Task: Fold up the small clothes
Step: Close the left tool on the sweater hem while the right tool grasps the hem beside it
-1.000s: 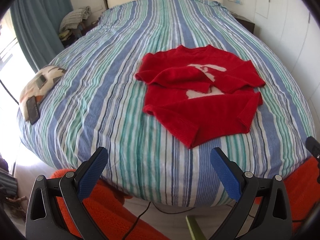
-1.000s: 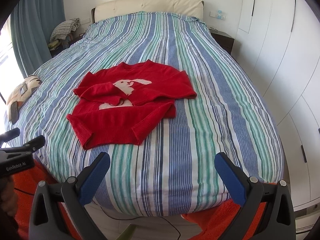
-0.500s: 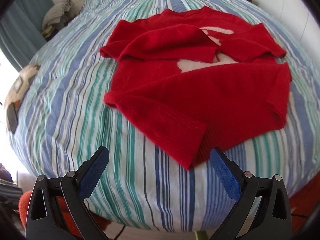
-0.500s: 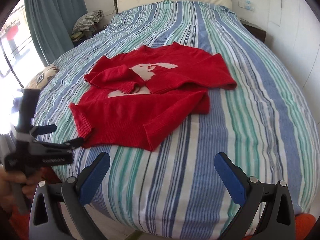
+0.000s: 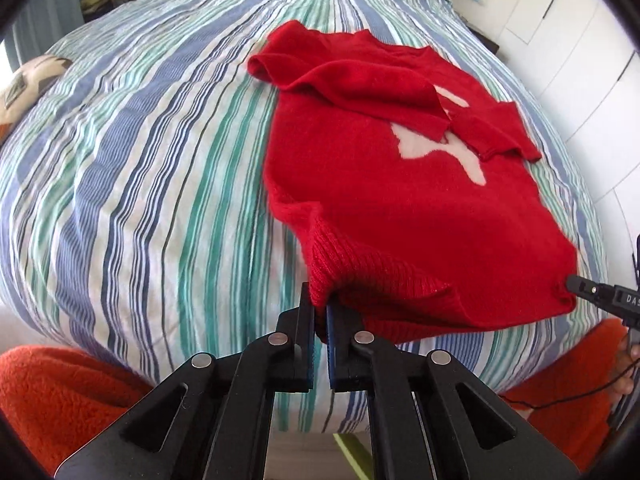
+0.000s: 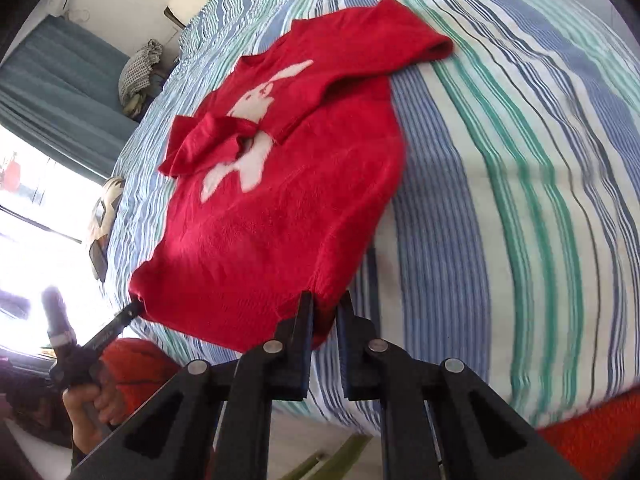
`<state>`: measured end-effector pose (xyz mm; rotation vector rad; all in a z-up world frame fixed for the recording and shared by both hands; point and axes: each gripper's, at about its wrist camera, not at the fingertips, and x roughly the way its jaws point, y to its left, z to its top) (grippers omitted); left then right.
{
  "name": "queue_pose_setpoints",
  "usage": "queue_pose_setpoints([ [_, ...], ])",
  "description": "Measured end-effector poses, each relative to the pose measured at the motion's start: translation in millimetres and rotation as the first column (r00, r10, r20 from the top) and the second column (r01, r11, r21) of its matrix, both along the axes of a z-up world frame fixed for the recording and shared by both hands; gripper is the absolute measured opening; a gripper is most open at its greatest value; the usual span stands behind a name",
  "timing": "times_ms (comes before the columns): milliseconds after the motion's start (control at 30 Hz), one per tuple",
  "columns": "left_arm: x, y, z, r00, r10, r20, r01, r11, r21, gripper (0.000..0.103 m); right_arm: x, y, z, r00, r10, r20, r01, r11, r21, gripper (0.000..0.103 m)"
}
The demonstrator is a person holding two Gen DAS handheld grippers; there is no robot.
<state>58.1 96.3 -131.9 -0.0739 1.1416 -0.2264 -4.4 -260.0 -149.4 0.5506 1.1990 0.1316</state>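
At 9 o'clock in the left wrist view a patterned cream cushion (image 5: 28, 80) lies at the edge of the bed with the blue, green and white striped cover (image 5: 140, 160). From the centre out to 3 o'clock spreads the red knitted sweater with a white rabbit motif (image 5: 400, 184), front up, both sleeves folded in across the chest. At 6 o'clock the left tongs (image 5: 319, 312) are closed on the ribbed hem corner nearest the camera, which is lifted off the cover in a small peak. At 4 o'clock the tip of the right tongs (image 5: 576, 285) touches the other hem corner; orange fleece fabric (image 5: 60, 392) shows low at 8 o'clock and again at 4 o'clock

In the right wrist view, at 8 o'clock, a bare hand (image 6: 90, 404) holds the left tongs (image 6: 134, 308), whose tip meets the hem corner at the sweater's (image 6: 280, 200) far left. A teal curtain (image 6: 60, 92) hangs at 10 o'clock, and a heap of checked cloth (image 6: 138, 68) sits at 11 o'clock beside the bed (image 6: 520, 200). The sweater runs from the centre up towards 12 o'clock, one folded sleeve cuff reaching 1 o'clock. At 6 o'clock the right tongs (image 6: 325, 312) are clamped on the near hem corner, the red knit pinched between the two dark pads; striped cover fills the frame from 2 to 4 o'clock
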Motion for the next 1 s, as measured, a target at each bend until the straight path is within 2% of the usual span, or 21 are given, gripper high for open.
queue_pose_setpoints([
  [67,-7,4,-10,1.000,0.008,-0.025,-0.008,1.000,0.014,0.013,-18,-6,-7,0.999,0.003,-0.032,-0.004,0.999,-0.039,0.017],
  [100,-8,5,-14,0.999,0.015,-0.039,-0.014,1.000,0.018,0.016,-23,-10,-12,0.999,0.000,-0.037,-0.002,0.999,-0.047,0.033],
  [133,-9,7,-14,0.998,0.026,-0.048,-0.026,1.000,0.009,0.018,-26,-14,-16,0.999,-0.013,-0.036,0.011,0.999,-0.036,0.043],
  [167,-10,10,-13,0.998,0.046,-0.049,-0.047,0.999,-0.011,0.026,-29,-20,-18,0.999,-0.042,-0.023,0.042,0.999,-0.001,0.053],
  [200,-12,16,-8,0.997,0.072,-0.043,-0.073,0.996,-0.044,0.040,-31,-26,-18,0.997,-0.075,-0.003,0.075,0.996,0.048,0.054],
  [233,-14,25,-1,0.994,0.102,-0.027,-0.104,0.991,-0.084,0.049,-31,-31,-16,0.995,-0.102,0.019,0.099,0.990,0.101,0.054],
  [267,-16,33,5,0.991,0.136,-0.008,-0.136,0.984,-0.116,0.065,-32,-33,-13,0.992,-0.118,0.043,0.110,0.983,0.148,0.057],
  [300,-18,40,9,0.986,0.168,0.007,-0.165,0.977,-0.137,0.073,-31,-34,-11,0.990,-0.123,0.064,0.110,0.977,0.183,0.060],
  [400,-16,56,12,0.972,0.235,0.011,-0.231,0.961,-0.150,0.073,-23,-29,-14,0.992,-0.110,0.065,0.092,0.969,0.231,0.062],
  [533,-12,73,7,0.959,0.281,-0.033,-0.281,0.933,-0.227,0.073,-24,-22,-23,0.992,-0.117,0.041,0.104,0.962,0.251,0.062],
  [600,-8,66,6,0.964,0.264,-0.036,-0.265,0.936,-0.233,0.075,-28,-21,-24,0.992,-0.120,0.041,0.106,0.962,0.250,0.062],
  [700,9,38,-6,0.983,0.162,-0.087,-0.178,0.956,-0.233,0.076,-31,-23,-26,0.992,-0.118,0.038,0.106,0.967,0.233,0.062],
  [733,17,25,-9,0.986,0.137,-0.094,-0.154,0.965,-0.210,0.076,-31,-23,-28,0.993,-0.116,0.038,0.105,0.968,0.226,0.062],
  [800,35,4,-16,0.985,0.146,-0.097,-0.155,0.983,-0.098,0.078,-30,-21,-29,0.993,-0.107,0.040,0.097,0.974,0.203,0.062],
  [933,54,-11,-31,0.965,0.216,-0.151,-0.211,0.976,0.046,0.076,-30,-14,-25,0.996,-0.073,0.052,0.065,0.986,0.151,0.062],
  [1000,43,-2,-31,0.963,0.219,-0.160,-0.207,0.975,0.087,0.069,-34,-17,-21,0.995,-0.072,0.063,0.063,0.989,0.136,0.062],
])
